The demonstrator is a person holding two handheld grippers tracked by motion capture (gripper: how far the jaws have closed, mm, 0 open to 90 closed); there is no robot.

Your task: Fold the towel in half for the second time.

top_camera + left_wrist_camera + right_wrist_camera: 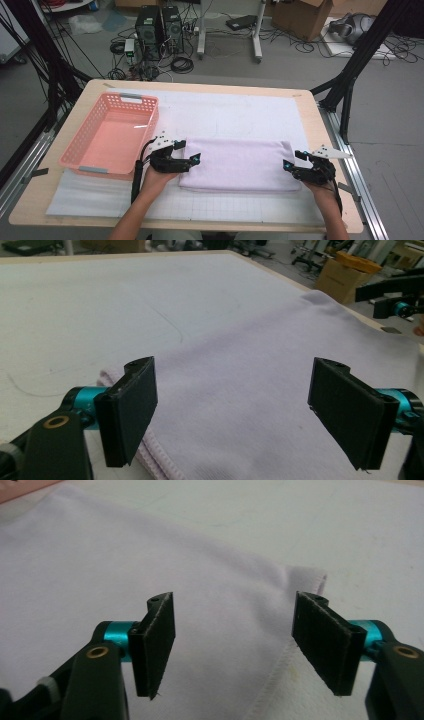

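A pale lilac towel [240, 165] lies folded flat in a long rectangle on the white mat in the middle of the table. My left gripper [195, 159] sits at the towel's left end, its jaws open above the folded edge of the towel [235, 390] with nothing between them. At the right end my right gripper [289, 166] is open too, its black pads [159, 642] spread over the hemmed corner of the towel [225, 620] without touching it. Farther off in the left gripper view, the right gripper [395, 305] appears at the upper right.
A pink plastic basket [95, 160] stands empty at the left of the table, close to my left hand. The white mat [235, 112] covers most of the wooden tabletop. Beyond the far edge are computer towers, cables and cardboard boxes on the floor.
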